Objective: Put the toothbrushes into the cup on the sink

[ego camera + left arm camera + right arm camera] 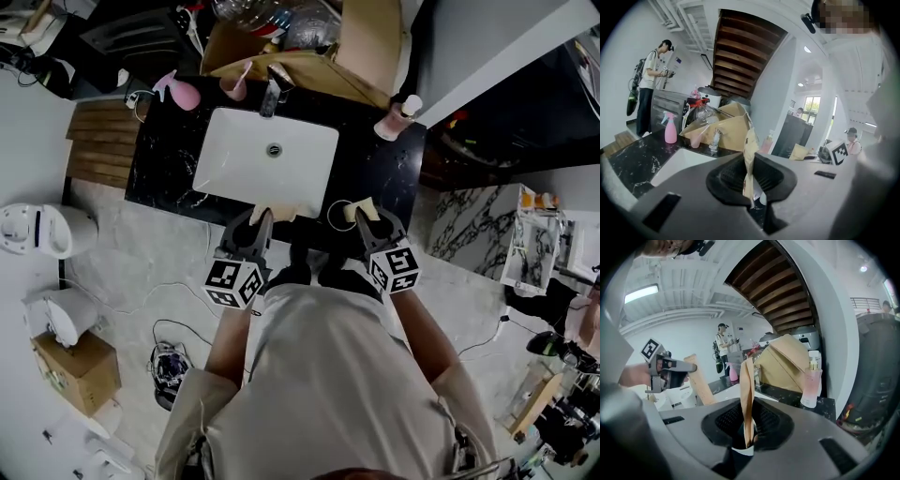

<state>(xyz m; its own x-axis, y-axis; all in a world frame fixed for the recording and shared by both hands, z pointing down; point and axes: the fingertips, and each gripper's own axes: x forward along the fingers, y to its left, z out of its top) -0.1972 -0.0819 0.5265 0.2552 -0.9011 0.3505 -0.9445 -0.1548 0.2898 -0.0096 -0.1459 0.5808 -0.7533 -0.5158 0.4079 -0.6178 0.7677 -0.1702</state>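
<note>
Since they look light, thin and paper-slick, my left gripper (261,217) pinches the left toothbrush (749,157) low, left of the cup (330,217); my right gripper (367,214) pinches the right toothbrush (747,397) beside it.

We see a black marble bench (375,173) with a white basin (267,169). A pink spray bottle (178,91) stands far left, a pink cup (234,86) beside the faucet (273,94), and a pump bottle (398,119) far right.
</note>
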